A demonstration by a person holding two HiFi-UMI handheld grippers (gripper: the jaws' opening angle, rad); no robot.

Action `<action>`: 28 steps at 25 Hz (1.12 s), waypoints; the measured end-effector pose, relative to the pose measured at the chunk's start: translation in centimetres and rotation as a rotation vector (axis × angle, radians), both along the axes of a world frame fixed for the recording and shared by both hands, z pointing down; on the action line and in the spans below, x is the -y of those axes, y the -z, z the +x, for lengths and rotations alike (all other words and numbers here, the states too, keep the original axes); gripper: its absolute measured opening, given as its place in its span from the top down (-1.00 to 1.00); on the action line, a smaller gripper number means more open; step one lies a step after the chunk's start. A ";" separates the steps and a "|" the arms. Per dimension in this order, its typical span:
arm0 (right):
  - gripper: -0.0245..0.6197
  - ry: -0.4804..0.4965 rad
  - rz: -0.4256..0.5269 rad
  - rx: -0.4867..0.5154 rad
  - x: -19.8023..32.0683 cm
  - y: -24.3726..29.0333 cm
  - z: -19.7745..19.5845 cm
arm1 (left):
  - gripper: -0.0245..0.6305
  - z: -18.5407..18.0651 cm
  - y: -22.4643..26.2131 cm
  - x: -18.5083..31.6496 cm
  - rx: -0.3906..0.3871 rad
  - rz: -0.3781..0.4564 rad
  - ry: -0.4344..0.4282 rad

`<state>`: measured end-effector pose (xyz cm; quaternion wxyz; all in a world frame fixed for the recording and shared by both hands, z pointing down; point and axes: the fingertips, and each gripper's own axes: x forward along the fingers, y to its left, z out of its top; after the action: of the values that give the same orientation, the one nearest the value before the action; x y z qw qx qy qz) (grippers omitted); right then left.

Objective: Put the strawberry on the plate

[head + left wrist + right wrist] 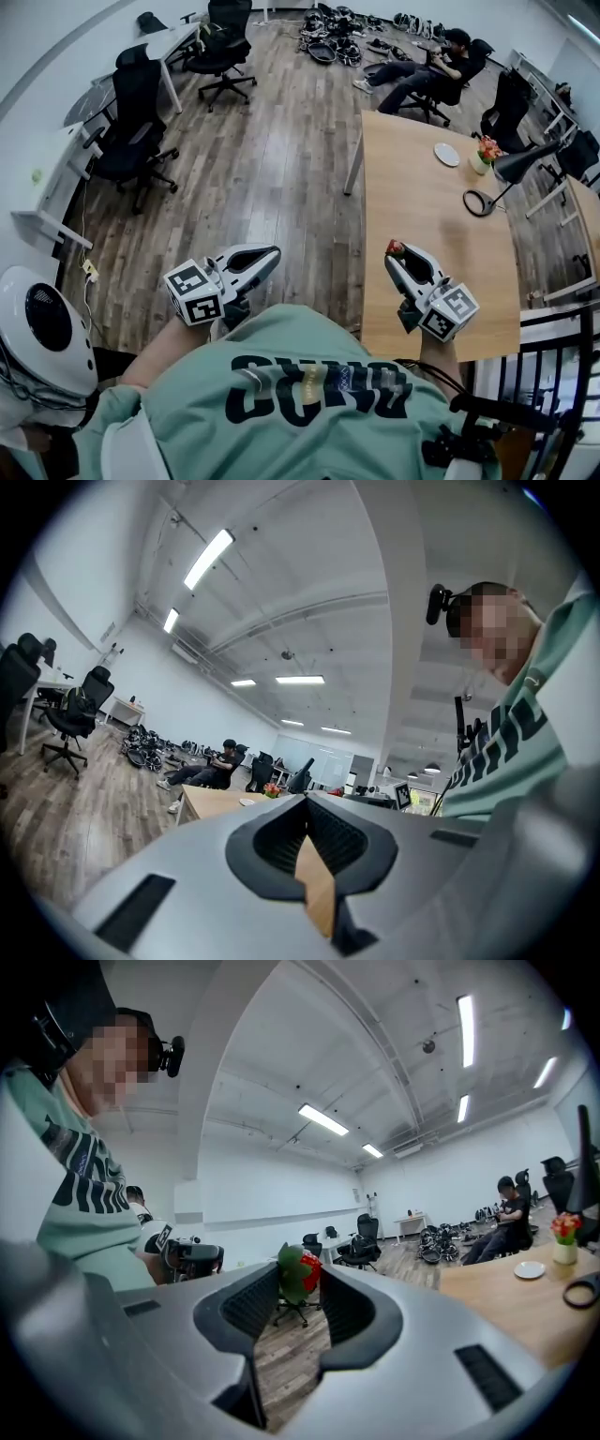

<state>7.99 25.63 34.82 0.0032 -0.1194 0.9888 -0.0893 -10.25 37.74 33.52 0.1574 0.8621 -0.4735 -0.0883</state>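
Observation:
A red strawberry (pixel 395 247) with green leaves sits pinched at the tips of my right gripper (pixel 396 257), over the near left part of the wooden table (pixel 422 216). In the right gripper view the strawberry (pixel 306 1269) is held between the two dark pads of the right gripper (pixel 298 1283). The small white plate (pixel 447 155) lies far up the table, and shows at the right edge as the plate (pixel 530 1270). My left gripper (pixel 274 253) is off the table's left side over the wood floor, jaws together with nothing in them, as the left gripper (pixel 305 803) shows.
Beside the plate stand a flower pot (pixel 486 153) and a black desk lamp (pixel 511 169) with a ring base. A person sits on a chair (pixel 433 70) beyond the table's far end. Office chairs (pixel 131 131) and white desks line the left wall.

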 end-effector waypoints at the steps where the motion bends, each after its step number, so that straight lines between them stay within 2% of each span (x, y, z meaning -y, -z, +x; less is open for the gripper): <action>1: 0.48 0.001 -0.004 0.002 0.9 -0.3 0.1 | 0.91 0.1 -0.2 1.0 -0.002 -0.009 0.001; 7: 0.48 -0.008 -0.052 0.003 3.4 -2.7 0.0 | 0.91 0.3 -1.4 4.7 -0.010 -0.058 -0.027; 14: 0.48 -0.077 -0.055 -0.043 6.8 -3.6 -2.9 | 0.91 -3.0 -2.7 9.5 -0.057 -0.049 -0.111; 17: 0.48 -0.116 -0.032 -0.064 8.4 -2.5 -6.8 | 0.91 -7.4 -2.1 11.4 -0.079 -0.017 -0.158; 21: 0.48 -0.172 -0.026 -0.038 9.3 -0.6 -13.8 | 0.91 -15.8 -1.1 12.9 -0.071 0.004 -0.194; 25: 0.48 -0.196 -0.006 0.003 11.5 1.2 -20.2 | 0.91 -23.9 -0.8 14.8 -0.055 0.035 -0.172; 28: 0.48 -0.188 0.003 -0.016 12.4 1.3 -23.6 | 0.91 -27.7 -1.4 15.8 -0.041 0.037 -0.163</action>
<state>-15.59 13.22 33.49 0.0040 -0.2122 0.9734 -0.0864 -37.90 21.91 34.87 0.1577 0.8985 -0.3967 -0.1018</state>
